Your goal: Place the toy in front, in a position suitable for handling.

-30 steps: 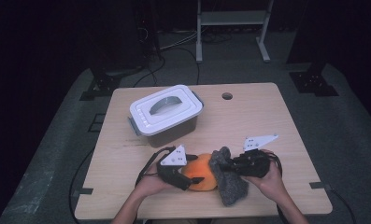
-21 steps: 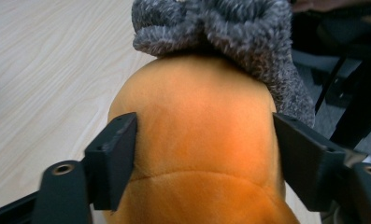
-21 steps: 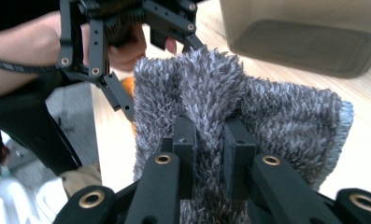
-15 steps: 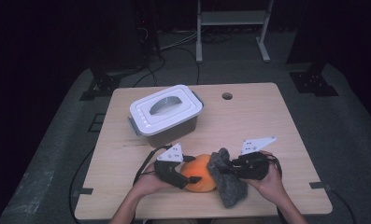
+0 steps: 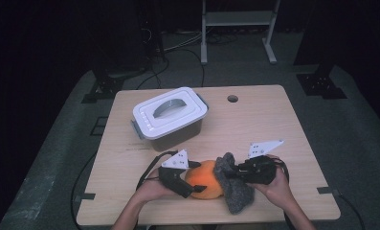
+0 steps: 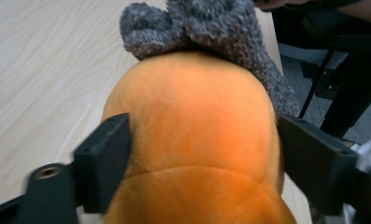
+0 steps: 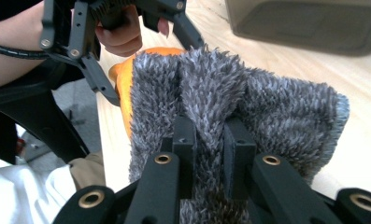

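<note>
A round orange plush toy [image 5: 204, 178] rests on the table near its front edge. My left gripper [image 5: 197, 178] grips it from the left, one jaw on each side of the plush [image 6: 192, 126]. Those jaws have just been opening a little, and the pads still press on the toy. A grey fuzzy cloth [image 5: 233, 189] drapes over the toy's right side. My right gripper [image 5: 230, 173] is shut on a fold of this cloth [image 7: 267, 107], which lies against the orange toy [image 7: 124, 79].
A white-lidded plastic box [image 5: 171, 115] with a handle stands behind the grippers, at the table's back left. A small round hole [image 5: 232, 98] sits near the table's far edge. The person's hands come in at the front edge.
The left gripper has shifted slightly at the orange toy. The right gripper holds the cloth against the toy in about the same place.
</note>
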Demonstrator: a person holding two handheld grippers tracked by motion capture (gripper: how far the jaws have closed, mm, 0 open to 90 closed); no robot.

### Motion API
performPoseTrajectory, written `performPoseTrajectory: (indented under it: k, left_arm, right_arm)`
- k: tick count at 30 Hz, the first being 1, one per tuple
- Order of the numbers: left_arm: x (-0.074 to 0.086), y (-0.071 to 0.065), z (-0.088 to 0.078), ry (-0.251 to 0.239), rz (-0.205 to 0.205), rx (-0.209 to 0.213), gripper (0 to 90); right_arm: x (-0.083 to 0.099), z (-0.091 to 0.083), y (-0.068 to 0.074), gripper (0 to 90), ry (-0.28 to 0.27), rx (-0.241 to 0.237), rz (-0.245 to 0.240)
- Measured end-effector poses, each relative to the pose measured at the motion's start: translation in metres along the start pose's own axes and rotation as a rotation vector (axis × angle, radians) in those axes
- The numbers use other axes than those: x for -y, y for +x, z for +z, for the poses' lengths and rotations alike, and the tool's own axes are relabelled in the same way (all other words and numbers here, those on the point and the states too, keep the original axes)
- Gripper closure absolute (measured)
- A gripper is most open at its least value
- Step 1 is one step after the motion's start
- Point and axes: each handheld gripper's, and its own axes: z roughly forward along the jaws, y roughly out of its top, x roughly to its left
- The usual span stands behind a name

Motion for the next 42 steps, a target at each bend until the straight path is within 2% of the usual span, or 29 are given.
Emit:
performPoseTrajectory:
  k: [2,6,7,9,12,14,16,18,21,23,25,26,27,29,30,32,33,35,37,38,40,41,42]
  left_arm:
    - [-0.001,0.003,-0.001,0.007,-0.044,0.009,11.1]
    - [0.002,0.008,0.001,0.021,-0.099,0.017,8.3]
    - [0.003,0.008,0.001,0.028,-0.094,0.024,9.8]
    - [0.004,0.006,0.001,0.029,-0.055,0.010,21.2]
    - [0.000,0.000,-0.002,0.014,0.032,-0.032,36.3]
    - [-0.001,-0.003,-0.002,0.010,0.063,-0.051,38.5]
    - [-0.001,-0.003,-0.002,0.005,0.070,-0.053,38.8]
    - [-0.001,-0.001,-0.003,0.010,0.039,-0.034,35.1]
    - [-0.003,0.002,-0.003,0.019,-0.030,-0.013,19.0]
    - [-0.002,0.005,-0.001,0.037,-0.073,-0.006,11.8]
    - [0.002,0.009,0.004,0.070,-0.136,0.043,7.9]
    - [0.005,0.010,0.006,0.072,-0.136,0.041,8.0]
    - [0.006,0.010,0.006,0.059,-0.133,0.041,9.5]
    - [0.004,0.009,0.004,0.058,-0.102,0.024,17.7]
    - [0.003,0.007,0.003,0.047,-0.074,0.014,23.9]
    - [0.001,0.002,0.001,0.023,0.008,-0.019,34.4]
    - [-0.001,0.000,0.001,0.011,0.031,-0.028,37.1]
    - [-0.005,-0.003,0.001,-0.006,0.081,-0.064,40.4]
    - [-0.008,-0.007,0.002,-0.012,0.161,-0.120,41.7]
    - [-0.008,-0.007,0.002,-0.015,0.178,-0.135,41.6]
    - [-0.007,-0.004,0.004,0.002,0.149,-0.118,38.6]
    - [-0.007,-0.004,0.004,0.002,0.149,-0.118,34.5]
    - [-0.004,0.000,0.005,0.007,0.084,-0.103,30.1]
  right_arm:
    - [0.002,0.000,0.000,77.3,0.009,-0.001,0.004]
    - [0.006,-0.001,-0.001,77.3,0.018,-0.011,0.016]
    - [0.006,-0.001,-0.002,77.3,0.020,-0.015,0.017]
    - [0.006,-0.001,-0.001,77.3,0.028,-0.015,0.015]
    - [0.006,-0.003,0.002,77.4,0.012,-0.011,-0.001]
    - [0.005,-0.004,0.003,77.5,0.000,-0.014,-0.002]
    - [0.005,-0.004,0.003,77.5,0.005,-0.013,0.002]
    - [0.006,-0.004,0.002,77.6,0.004,-0.019,0.007]
    - [0.006,-0.002,0.002,77.6,0.014,-0.024,0.007]
    - [0.006,0.000,0.002,77.4,0.025,-0.050,0.010]
    - [0.006,0.001,0.002,77.3,0.047,-0.085,0.009]
    - [0.006,0.000,0.001,77.3,0.050,-0.089,0.003]
    - [0.005,-0.002,0.001,77.3,0.047,-0.087,0.003]
    - [0.004,-0.005,0.000,77.4,0.034,-0.075,0.003]
    - [0.003,-0.007,-0.001,77.4,0.025,-0.067,0.003]
    - [0.002,-0.009,-0.003,77.4,0.013,-0.053,0.007]
    - [0.001,-0.010,-0.004,77.4,0.003,-0.047,0.008]
    - [-0.002,-0.012,-0.004,77.5,-0.017,-0.040,0.005]
    - [-0.005,-0.013,-0.003,77.6,-0.035,-0.028,-0.001]
    - [-0.006,-0.014,-0.003,77.6,-0.043,-0.026,-0.004]
    - [-0.007,-0.012,-0.003,77.6,-0.046,-0.016,-0.005]
    - [-0.007,-0.009,-0.004,77.5,-0.036,-0.011,-0.008]
    - [-0.006,-0.007,-0.004,77.5,-0.022,-0.003,-0.008]
